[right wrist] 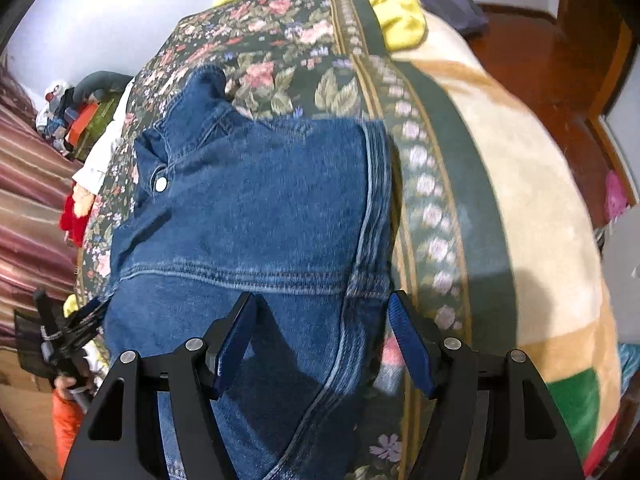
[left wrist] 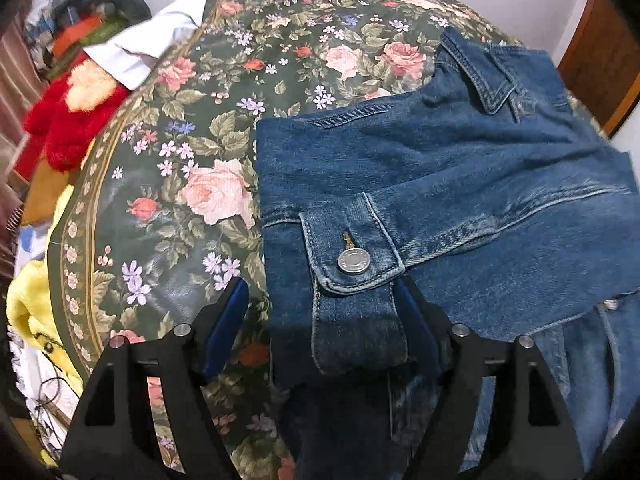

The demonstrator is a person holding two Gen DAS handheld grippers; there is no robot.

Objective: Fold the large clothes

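While both tongs [left wrist: 320,300] [right wrist: 320,320] gape open, stiff blue denim jacket [left wrist: 460,168] lies folded.

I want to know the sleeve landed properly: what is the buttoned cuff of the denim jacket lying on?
The cuff lies on the folded denim jacket, which rests on the floral bedspread. What the jacket's layers cover is hidden.

Both grippers: black triangular fingers [left wrist: 224,320], blue pads, silver screws; orange sleeve [right wrist: 64,420]
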